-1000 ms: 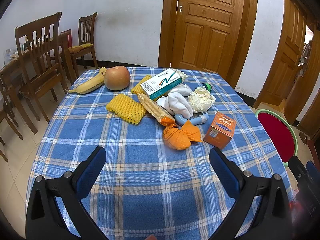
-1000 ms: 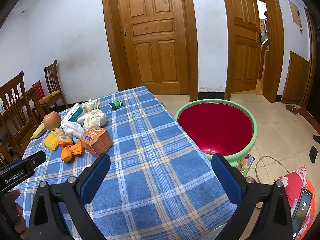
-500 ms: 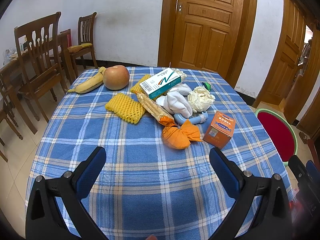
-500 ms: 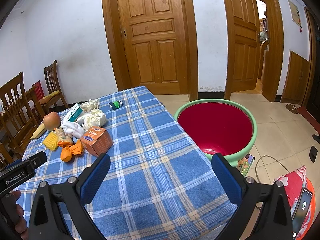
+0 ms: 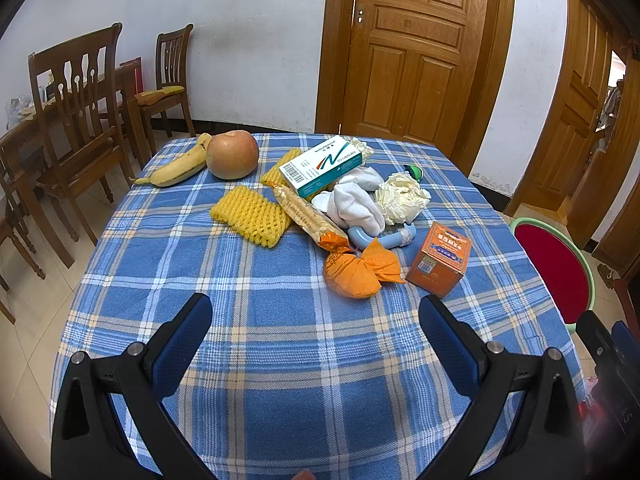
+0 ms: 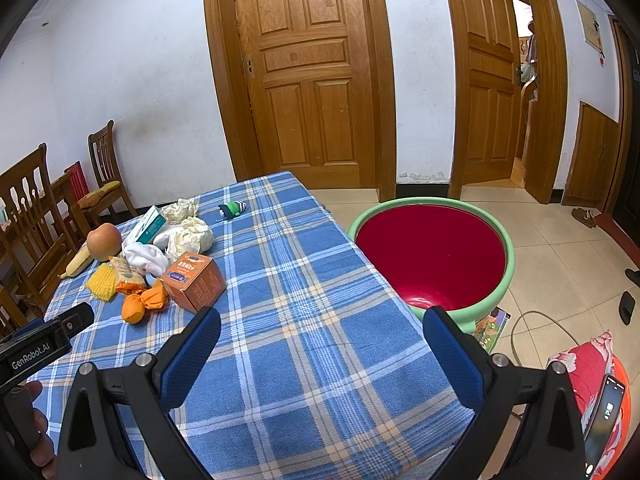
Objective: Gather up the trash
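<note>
A heap of litter lies on the blue checked tablecloth (image 5: 280, 320): an orange carton (image 5: 438, 263), an orange net pouch (image 5: 354, 276), a long snack wrapper (image 5: 308, 220), yellow foam netting (image 5: 250, 215), a white-and-teal medicine box (image 5: 322, 164), crumpled paper (image 5: 402, 202) and white cloth (image 5: 356, 208). My left gripper (image 5: 316, 330) hovers open over the near part of the table, short of the heap. My right gripper (image 6: 320, 338) is open too, empty, above the table's right side, with the orange carton (image 6: 194, 276) ahead to its left. A red basin with a green rim (image 6: 432, 256) stands on the floor beside the table.
A banana (image 5: 176, 166) and an apple (image 5: 232, 154) lie at the table's far left. A small green object (image 6: 233, 208) sits alone near the far edge. Wooden chairs (image 5: 76, 128) stand to the left, closed doors behind. A cable and a phone (image 6: 604, 412) are at lower right.
Almost nothing has moved; the left view has crept slightly toward the heap. Both grippers stay open and empty.
</note>
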The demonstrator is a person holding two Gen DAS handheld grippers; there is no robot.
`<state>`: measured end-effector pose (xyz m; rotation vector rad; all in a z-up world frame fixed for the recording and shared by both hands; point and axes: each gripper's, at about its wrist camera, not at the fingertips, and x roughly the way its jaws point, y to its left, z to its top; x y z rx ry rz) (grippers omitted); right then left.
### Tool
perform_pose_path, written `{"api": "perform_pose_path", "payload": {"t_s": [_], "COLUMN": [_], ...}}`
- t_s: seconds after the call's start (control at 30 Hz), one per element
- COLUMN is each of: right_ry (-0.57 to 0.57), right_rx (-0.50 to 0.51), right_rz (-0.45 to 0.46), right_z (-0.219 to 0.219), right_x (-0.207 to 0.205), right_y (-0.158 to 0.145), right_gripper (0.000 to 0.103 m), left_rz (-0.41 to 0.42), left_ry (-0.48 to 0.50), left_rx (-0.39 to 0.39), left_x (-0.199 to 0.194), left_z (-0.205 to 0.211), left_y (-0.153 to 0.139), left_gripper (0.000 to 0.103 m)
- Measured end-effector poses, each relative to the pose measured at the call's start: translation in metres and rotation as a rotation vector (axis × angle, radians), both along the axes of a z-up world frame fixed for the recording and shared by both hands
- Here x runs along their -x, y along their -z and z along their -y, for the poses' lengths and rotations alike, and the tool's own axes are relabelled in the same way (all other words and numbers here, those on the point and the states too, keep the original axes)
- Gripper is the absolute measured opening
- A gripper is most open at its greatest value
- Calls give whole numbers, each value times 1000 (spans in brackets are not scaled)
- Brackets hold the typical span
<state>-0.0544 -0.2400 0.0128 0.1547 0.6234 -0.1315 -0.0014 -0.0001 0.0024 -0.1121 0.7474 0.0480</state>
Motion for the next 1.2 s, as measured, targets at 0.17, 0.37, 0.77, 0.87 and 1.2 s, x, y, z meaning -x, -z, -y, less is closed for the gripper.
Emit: {"api": "perform_pose_path", "payload": {"t_s": [0.17, 0.37, 0.77, 0.87, 1.2], "right_ry": [0, 0, -1, 0, -5], "right_rx": [-1, 0, 0, 1, 3], "right_rz": [-1, 0, -2, -2, -13], "right_z": [0, 0, 0, 0, -1], "right_x": [0, 0, -1, -1, -5], "right_y": [0, 0, -1, -1, 3], "right_gripper": [103, 103, 103, 103, 103], "left_rz": [0, 0, -2, -2, -9], "left_ry": [0, 1, 10, 12, 6], "left_rx": [0, 0, -4, -3, -4], "left_x": [0, 0, -2, -3, -11], "left_z": [0, 0, 4, 6, 0], "left_y": [0, 0, 0, 0, 1], "left_gripper": [101, 101, 101, 101, 101]}}
